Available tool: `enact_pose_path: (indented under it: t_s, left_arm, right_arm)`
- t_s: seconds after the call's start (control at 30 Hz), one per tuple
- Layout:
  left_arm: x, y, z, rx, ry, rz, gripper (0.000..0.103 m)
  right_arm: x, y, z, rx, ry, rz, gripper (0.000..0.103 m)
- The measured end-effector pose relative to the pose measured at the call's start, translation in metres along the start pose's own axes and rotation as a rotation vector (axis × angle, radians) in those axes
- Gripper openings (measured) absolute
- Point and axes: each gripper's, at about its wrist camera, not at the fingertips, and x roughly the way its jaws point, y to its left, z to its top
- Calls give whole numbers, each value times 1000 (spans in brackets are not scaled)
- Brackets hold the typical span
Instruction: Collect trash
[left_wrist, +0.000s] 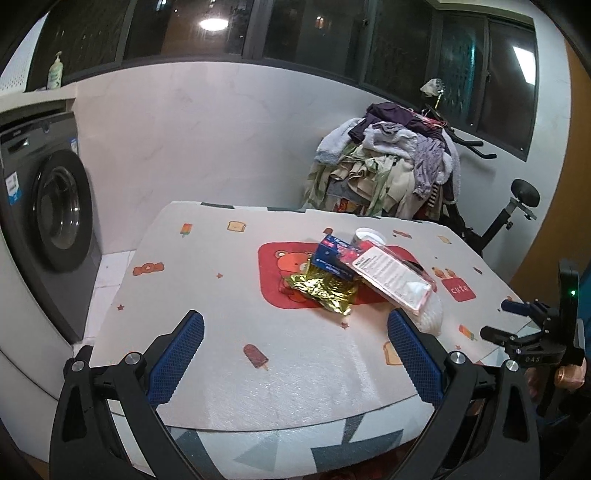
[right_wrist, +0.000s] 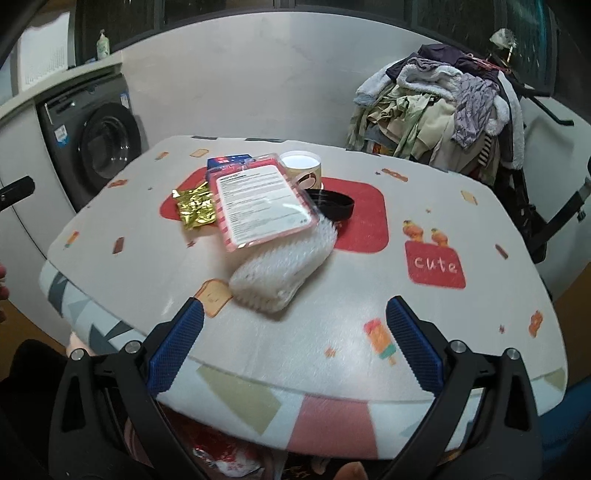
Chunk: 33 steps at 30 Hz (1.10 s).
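Note:
A heap of trash lies mid-table: a crumpled gold foil wrapper (left_wrist: 325, 291) (right_wrist: 195, 206), a blue box (left_wrist: 328, 258) (right_wrist: 229, 161), a pink-edged plastic package with a printed label (left_wrist: 388, 277) (right_wrist: 262, 201), white foam netting (left_wrist: 430, 314) (right_wrist: 284, 266), a paper cup (left_wrist: 369, 236) (right_wrist: 301, 166) and a black lid (right_wrist: 332, 205). My left gripper (left_wrist: 295, 354) is open over the table's near edge, short of the foil. My right gripper (right_wrist: 295, 350) is open too, just short of the foam netting, and shows at the right of the left wrist view (left_wrist: 517, 321).
The table (left_wrist: 221, 369) (right_wrist: 461, 332) carries a patterned cloth. A washing machine (left_wrist: 51, 206) (right_wrist: 99, 147) stands to the left. A pile of clothes (left_wrist: 388, 166) (right_wrist: 443, 103) drapes over an exercise bike behind the table. A soap bottle (left_wrist: 55, 72) sits on the counter.

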Motion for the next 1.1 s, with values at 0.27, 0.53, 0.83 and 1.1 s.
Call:
enact_pose_path:
  t_s: [0.27,0.53,0.83,1.1]
  left_arm:
    - [33,18,5,-58,68,-28,97]
    - [63,25,8,-63,108,-20,97]
    - [77,32,4,-93,115,-50,97]
    - [78,35,1,-103,118,-58,97]
  right_arm:
    - [40,10,40,-41,32,39,97]
    - [125,64,80,-205,148,-47,97]
    - [188,82,98,-254,272,-169,96]
    - [176,67,109,-235,282,-131,58]
